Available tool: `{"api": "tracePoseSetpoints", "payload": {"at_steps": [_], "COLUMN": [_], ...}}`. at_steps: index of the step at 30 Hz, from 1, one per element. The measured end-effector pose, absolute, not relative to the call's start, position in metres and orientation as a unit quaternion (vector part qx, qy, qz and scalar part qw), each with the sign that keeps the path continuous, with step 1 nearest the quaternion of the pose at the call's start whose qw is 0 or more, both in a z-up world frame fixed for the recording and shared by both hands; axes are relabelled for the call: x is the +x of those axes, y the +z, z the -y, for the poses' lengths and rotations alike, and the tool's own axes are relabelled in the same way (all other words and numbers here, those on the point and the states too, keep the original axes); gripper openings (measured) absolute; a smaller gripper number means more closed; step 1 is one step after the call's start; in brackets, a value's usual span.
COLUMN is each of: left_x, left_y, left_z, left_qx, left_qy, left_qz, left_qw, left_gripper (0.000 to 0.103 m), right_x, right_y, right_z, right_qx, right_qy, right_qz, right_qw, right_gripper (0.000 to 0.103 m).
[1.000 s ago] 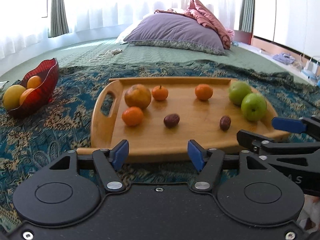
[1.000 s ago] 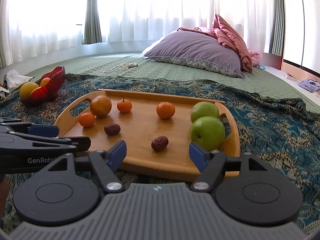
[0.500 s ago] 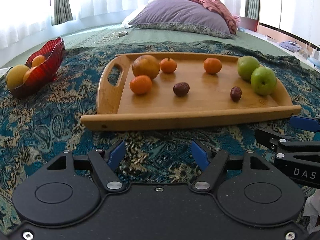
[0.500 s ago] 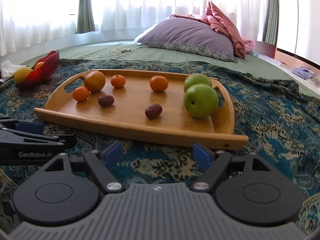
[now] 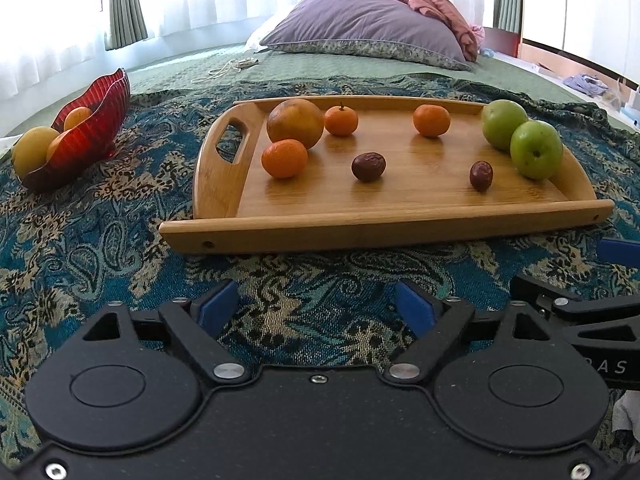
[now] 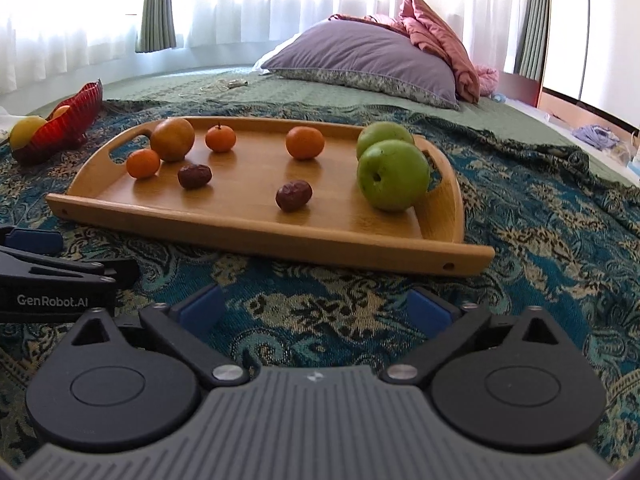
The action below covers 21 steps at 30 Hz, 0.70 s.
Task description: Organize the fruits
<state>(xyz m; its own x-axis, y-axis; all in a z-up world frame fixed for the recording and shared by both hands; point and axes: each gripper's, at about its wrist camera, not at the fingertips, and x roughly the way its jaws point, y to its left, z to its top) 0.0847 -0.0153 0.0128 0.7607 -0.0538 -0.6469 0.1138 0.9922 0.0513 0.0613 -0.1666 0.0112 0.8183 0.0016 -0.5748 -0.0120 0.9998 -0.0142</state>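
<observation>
A wooden tray [image 5: 384, 228] [image 6: 256, 236] lies on the patterned blanket, carrying fruit. On it are two green apples [image 5: 536, 154] [image 6: 392, 174], small oranges [image 5: 284, 158] [image 6: 304, 143], a larger brownish-orange fruit [image 5: 295, 123] [image 6: 172, 139] and two dark dates [image 5: 368, 167] [image 6: 293, 196]. A red bowl [image 5: 88, 128] [image 6: 64, 130] with yellow and orange fruit stands at the far left. My left gripper [image 5: 316, 308] and right gripper [image 6: 316, 306] hover just short of the tray's near edge; their jaws are opening, with nothing between them.
The blue paisley blanket [image 5: 100, 240] covers a green bedspread [image 5: 320, 64]. A purple pillow [image 5: 360, 28] and pink cloth lie at the back. A white cable [image 5: 224, 70] rests on the bedspread. Each gripper shows at the edge of the other's view.
Both grippers sank and tipped downward, so the tray now sits higher in both views. Both pairs of jaws spread wider.
</observation>
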Motion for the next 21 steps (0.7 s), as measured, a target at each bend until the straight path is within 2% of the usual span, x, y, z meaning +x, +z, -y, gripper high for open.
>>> {"api": "tracePoseSetpoints", "payload": {"at_steps": [1,4,21], "left_x": [0.0852,0.0887,0.09], "left_y": [0.0125,0.0107,0.0072], "left_z": [0.0153,0.0132,0.0094], "left_qx": [0.043,0.035,0.029], "left_qy": [-0.042,-0.03,-0.033], "left_qz": [-0.346,-0.355,-0.356], "left_qw": [0.936,0.934,0.933], "left_gripper": [0.097,0.103,0.103], "right_x": [0.0622,0.0634,0.0659], "right_y": [0.0095,0.0069,0.0013], "right_z": [0.1667,0.1667,0.1691], "right_qx": [-0.008,-0.007,0.003], "right_qy": [0.003,0.002,0.004], "right_qz": [-0.305,-0.312,-0.318], "right_qw": [0.952,0.95,0.948], "right_gripper": [0.103,0.103,0.103]}}
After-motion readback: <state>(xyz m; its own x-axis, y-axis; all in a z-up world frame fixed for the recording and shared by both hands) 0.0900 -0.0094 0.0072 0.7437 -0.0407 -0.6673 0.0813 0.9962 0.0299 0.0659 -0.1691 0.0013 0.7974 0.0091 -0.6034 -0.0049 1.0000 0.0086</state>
